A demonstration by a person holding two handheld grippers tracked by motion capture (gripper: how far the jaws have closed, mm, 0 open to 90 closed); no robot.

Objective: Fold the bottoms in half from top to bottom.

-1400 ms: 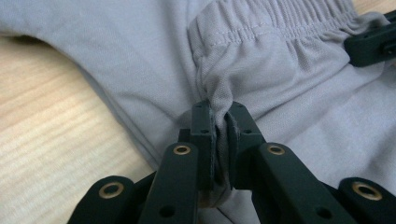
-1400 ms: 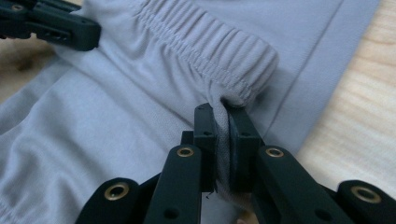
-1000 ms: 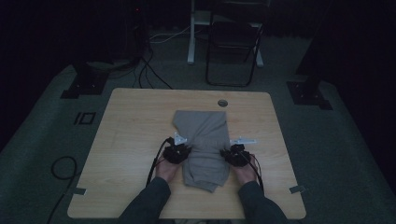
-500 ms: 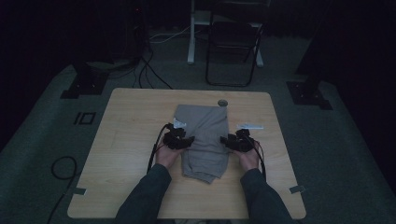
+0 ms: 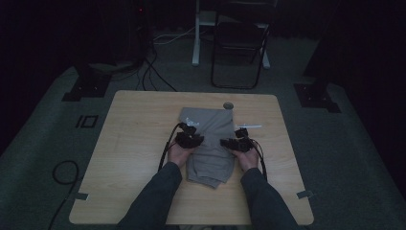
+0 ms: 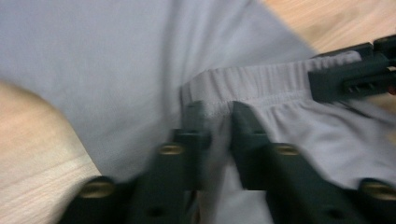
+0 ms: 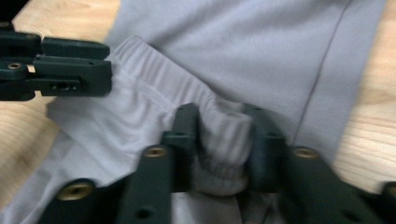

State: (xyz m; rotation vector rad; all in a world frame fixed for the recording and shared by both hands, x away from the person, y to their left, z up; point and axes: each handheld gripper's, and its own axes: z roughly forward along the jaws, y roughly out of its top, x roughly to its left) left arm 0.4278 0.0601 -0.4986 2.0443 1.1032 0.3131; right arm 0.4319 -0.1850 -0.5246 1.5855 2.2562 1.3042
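One wooden table (image 5: 134, 158) in a dim room, chair (image 5: 239, 43) and cables on the floor beyond. At its middle, grey elastic-waist trousers (image 5: 210, 127), folded into a long strip running from the near edge toward the far one.

Mid-fold, by the look of it: elastic waistband (image 6: 261, 84) raised off the layer beneath and carried over the lower cloth toward the far end. Two forearms entering from the near side, one tool at each edge of the strip.

Left gripper (image 5: 190, 140) at the garment's left edge, jaws just closing and now pinched on the waistband corner, hem bunched between the two black tips in the left gripper view (image 6: 215, 116). Right gripper (image 5: 235, 143) at the right edge, jaws likewise just closing, now clamped on a thick roll of waistband (image 7: 224, 135) in the right gripper view; left gripper (image 7: 56, 67) farther along the same band.

Next, probably: both corners lifted together, kept level and taut, laid down square on the far portion, then released. Risk of a skewed fold if one side leads.
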